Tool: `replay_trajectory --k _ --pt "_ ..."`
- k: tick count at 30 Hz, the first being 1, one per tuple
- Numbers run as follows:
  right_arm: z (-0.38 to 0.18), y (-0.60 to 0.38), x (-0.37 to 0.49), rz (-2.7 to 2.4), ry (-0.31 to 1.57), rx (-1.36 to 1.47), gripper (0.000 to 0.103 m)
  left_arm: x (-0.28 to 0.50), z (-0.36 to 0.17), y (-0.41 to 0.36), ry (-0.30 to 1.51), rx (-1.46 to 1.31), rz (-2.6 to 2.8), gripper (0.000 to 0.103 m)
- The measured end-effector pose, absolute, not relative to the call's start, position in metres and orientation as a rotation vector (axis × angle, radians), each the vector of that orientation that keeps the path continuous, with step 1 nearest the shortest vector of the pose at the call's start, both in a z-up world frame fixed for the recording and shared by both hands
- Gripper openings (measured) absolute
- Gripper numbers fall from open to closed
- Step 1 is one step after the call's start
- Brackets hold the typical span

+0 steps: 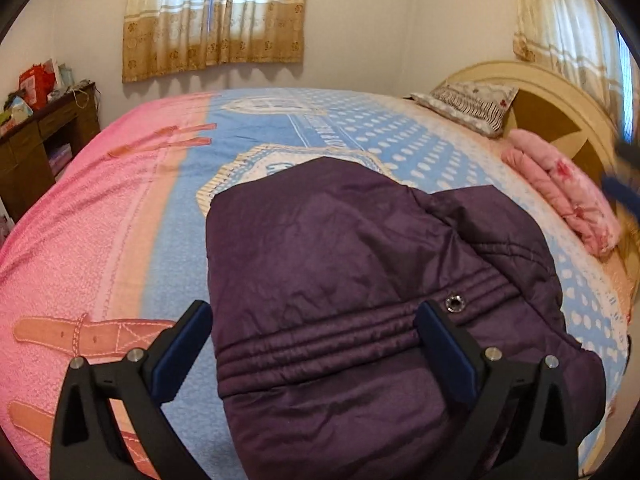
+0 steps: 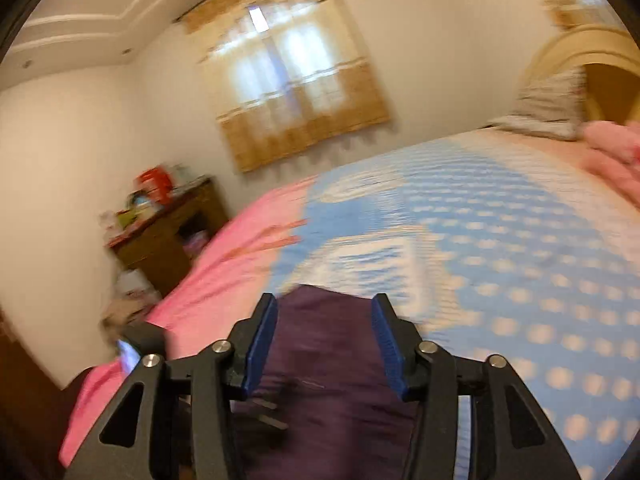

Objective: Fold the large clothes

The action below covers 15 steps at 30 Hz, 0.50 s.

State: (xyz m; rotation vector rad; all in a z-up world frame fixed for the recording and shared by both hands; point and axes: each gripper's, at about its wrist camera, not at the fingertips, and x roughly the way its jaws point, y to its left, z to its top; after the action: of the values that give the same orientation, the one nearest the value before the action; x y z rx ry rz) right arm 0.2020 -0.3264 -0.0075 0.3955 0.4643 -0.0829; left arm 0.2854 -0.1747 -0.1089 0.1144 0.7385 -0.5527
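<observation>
Jacket [image 1: 360, 280] folded on bed [image 1: 100, 240], left gripper [image 1: 312, 332] jaws wide, right gripper [image 2: 324, 336] half-open, empty.

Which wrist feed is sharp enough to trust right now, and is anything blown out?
Left wrist view: sharp; purple jacket stitching and snap read clearly, only a blue smear at the right edge. Right wrist view: motion-blurred throughout; bedspread dots streak, window curtain glows overexposed. Both bend with fisheye distortion.
</observation>
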Motion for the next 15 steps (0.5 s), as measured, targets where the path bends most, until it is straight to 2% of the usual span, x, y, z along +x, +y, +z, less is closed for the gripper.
replay_trajectory --k 3,8,11,15 --pt "-0.035 -0.332 0.247 -0.062 0.570 0.474 0.056 0.279 -0.107 -0.170 0.715 0.142 -0.535 0.103" --pt "-0.095 -0.368 0.263 -0.123 0.676 0.583 0.056 0.279 -0.118 -0.154 0.688 0.121 -0.494 0.103" --pt "-0.124 -0.378 0.256 -0.116 0.671 0.598 0.056 0.281 -0.128 -0.158 0.680 0.116 -0.510 0.103" --pt "-0.132 -0.378 0.254 -0.117 0.659 0.578 0.056 0.279 -0.132 -0.167 0.663 0.158 -0.484 0.103"
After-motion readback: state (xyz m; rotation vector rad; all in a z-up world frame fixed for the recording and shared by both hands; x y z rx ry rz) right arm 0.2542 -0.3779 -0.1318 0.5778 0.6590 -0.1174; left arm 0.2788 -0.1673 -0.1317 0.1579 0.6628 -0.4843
